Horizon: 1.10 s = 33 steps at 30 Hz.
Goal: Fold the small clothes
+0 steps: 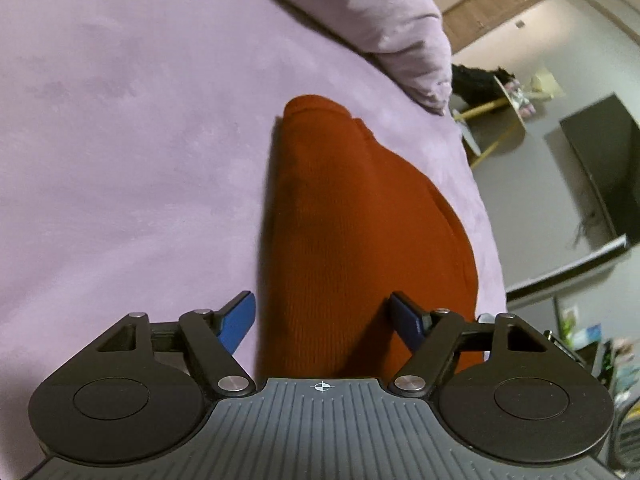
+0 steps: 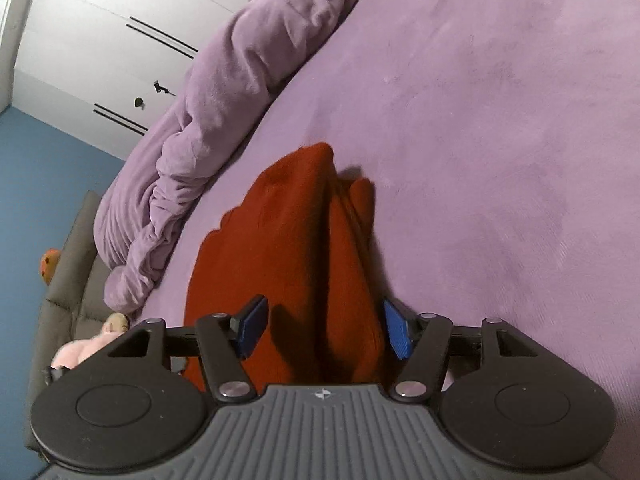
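Note:
A rust-red knitted garment (image 1: 340,208) lies folded lengthwise on the lilac bed sheet (image 1: 120,140). My left gripper (image 1: 322,320) stands open over its near end. The left blue pad rests beside the cloth's edge and the right one hangs above the cloth. In the right wrist view the same garment (image 2: 296,232) shows a raised fold ridge running away from me. My right gripper (image 2: 324,330) is open and straddles that ridge, and neither pad clearly presses on the cloth.
A bunched lilac duvet (image 2: 208,120) lies along the bed's far side, also seen as a lilac heap (image 1: 380,20). The bed's edge drops off on the right toward a dark TV (image 1: 600,168). A grey sofa (image 2: 68,280) and white wardrobe (image 2: 100,40) stand beyond.

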Motion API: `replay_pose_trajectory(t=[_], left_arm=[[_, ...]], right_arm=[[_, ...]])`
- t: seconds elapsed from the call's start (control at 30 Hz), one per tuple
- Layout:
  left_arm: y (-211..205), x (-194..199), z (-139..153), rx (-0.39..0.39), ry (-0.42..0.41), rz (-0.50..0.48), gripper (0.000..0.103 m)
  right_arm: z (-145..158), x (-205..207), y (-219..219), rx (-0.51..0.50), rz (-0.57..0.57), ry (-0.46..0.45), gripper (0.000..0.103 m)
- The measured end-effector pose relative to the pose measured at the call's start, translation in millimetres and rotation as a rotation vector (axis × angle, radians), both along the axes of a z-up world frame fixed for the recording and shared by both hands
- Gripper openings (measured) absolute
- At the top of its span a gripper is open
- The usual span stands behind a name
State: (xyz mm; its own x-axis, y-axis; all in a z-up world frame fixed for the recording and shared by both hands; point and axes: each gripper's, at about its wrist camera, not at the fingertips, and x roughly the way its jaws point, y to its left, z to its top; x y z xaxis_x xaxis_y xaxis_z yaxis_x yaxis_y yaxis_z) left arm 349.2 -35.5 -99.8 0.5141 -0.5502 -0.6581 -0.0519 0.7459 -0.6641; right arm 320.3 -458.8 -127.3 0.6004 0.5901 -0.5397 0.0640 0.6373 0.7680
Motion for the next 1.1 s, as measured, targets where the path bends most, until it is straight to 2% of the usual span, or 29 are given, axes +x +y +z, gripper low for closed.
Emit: replay_pose_trajectory(t=[0.13,0.23,0.3,0.4,0.5,0.57,0.63,0.73,0.8,0.87,0.9,0.97,1.03,1.1], left_arm=[[-1,13,-16,-0.08,0.026,0.022,0.07],[-4,16,-23,-0.098,0.026,0.034,0.06],[-3,16,-22,-0.1,0.01,0.04,0.053],[-5,10,-11,-0.065,-0.033,0.028,0.047],[3,1,7,-0.11,-0.065,0.034,0.045],[9,-9,26,-0.115,-0.1,0.035,0.045],[20,-23,46,-0.072,-0.131,0.035,0.045],[46,-46,63,0.009,-0.125,0.064,0.047],[60,-61,60,0.073,-0.083,0.08,0.05],[70,-73,54,0.169,-0.012,0.085,0.05],[74,-78,53,0.231,0.004,0.094,0.046],[81,-87,64,0.319,-0.056,0.117,0.044],[85,-89,79,0.337,-0.131,0.164,0.046],[81,-79,89,0.312,-0.17,0.185,0.056]], right_arm=[[-11,21,1,0.088,0.019,0.032,0.063],[-19,30,11,0.111,0.029,0.043,0.054],[-23,31,15,0.146,0.019,0.05,0.041],[-23,26,17,0.209,-0.003,0.048,0.036],[-8,16,28,0.262,0.011,0.018,0.035],[7,11,47,0.262,0.056,0.004,0.035],[15,7,65,0.275,0.106,0.015,0.035],[17,1,98,0.282,0.176,0.036,0.035],[17,-2,115,0.23,0.214,0.036,0.038],[18,-5,131,0.115,0.219,0.05,0.044],[20,-9,135,0.045,0.202,0.052,0.046],[40,-19,139,-0.147,0.122,-0.008,0.046],[67,-28,147,-0.275,0.052,-0.101,0.046],[88,-28,163,-0.251,0.052,-0.161,0.046]])
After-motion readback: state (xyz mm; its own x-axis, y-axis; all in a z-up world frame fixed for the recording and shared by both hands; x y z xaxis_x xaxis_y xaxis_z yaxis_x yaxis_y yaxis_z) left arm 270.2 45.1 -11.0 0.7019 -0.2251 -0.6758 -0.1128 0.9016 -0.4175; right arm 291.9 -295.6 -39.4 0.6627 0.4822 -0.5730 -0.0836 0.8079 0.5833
